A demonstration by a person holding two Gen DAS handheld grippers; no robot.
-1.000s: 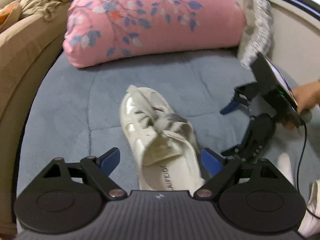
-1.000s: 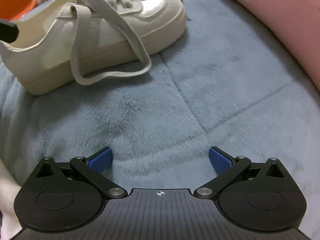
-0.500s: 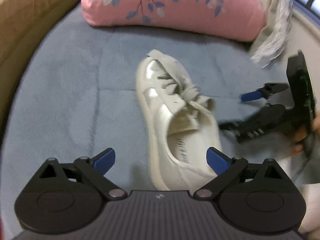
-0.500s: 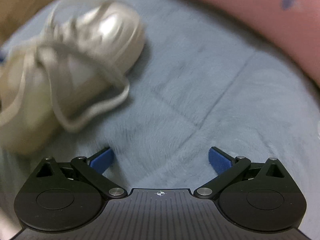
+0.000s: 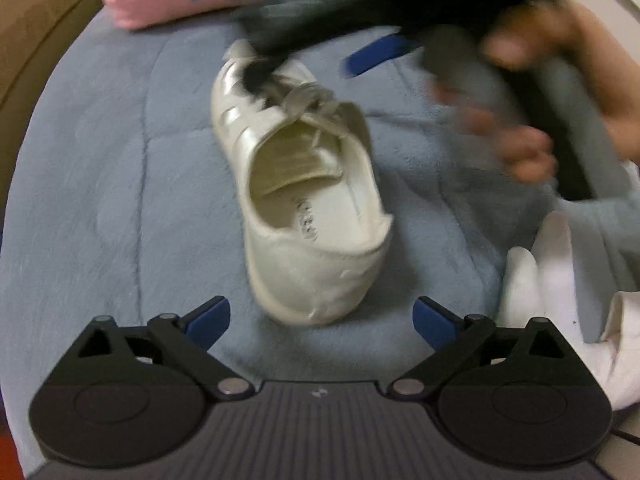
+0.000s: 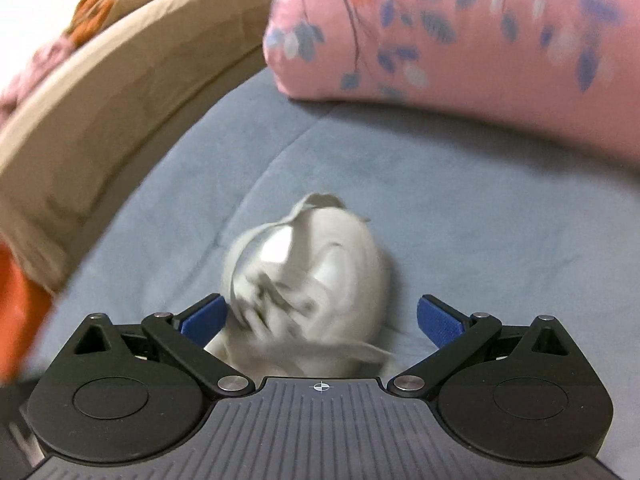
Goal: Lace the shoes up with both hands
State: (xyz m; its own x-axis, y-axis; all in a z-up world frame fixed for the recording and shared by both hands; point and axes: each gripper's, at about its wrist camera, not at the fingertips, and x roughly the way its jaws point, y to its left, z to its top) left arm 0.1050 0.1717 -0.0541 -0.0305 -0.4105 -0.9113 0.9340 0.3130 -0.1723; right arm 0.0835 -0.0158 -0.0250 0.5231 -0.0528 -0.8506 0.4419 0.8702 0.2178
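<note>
A cream-white sneaker (image 5: 304,200) lies on the blue plush bed cover (image 5: 120,200), heel toward the left wrist camera, its grey laces (image 5: 308,100) bunched over the tongue. My left gripper (image 5: 322,320) is open just behind the heel, touching nothing. The right gripper (image 5: 372,56) shows as a blurred black shape above the toe, held by a person's hand (image 5: 532,92). In the right wrist view the right gripper (image 6: 320,316) is open right over the blurred sneaker (image 6: 312,280), whose laced front sits between its blue fingertips (image 6: 202,316).
A pink floral pillow (image 6: 460,48) lies at the far end of the bed. A tan padded bed edge (image 6: 100,112) runs along the left. White cloth (image 5: 560,300) lies at the right beside the heel. Orange fabric (image 6: 16,292) shows at the left edge.
The right gripper has swung from beside the shoe to directly over its toe and laces. My left gripper has moved closer behind the heel. Both stay open.
</note>
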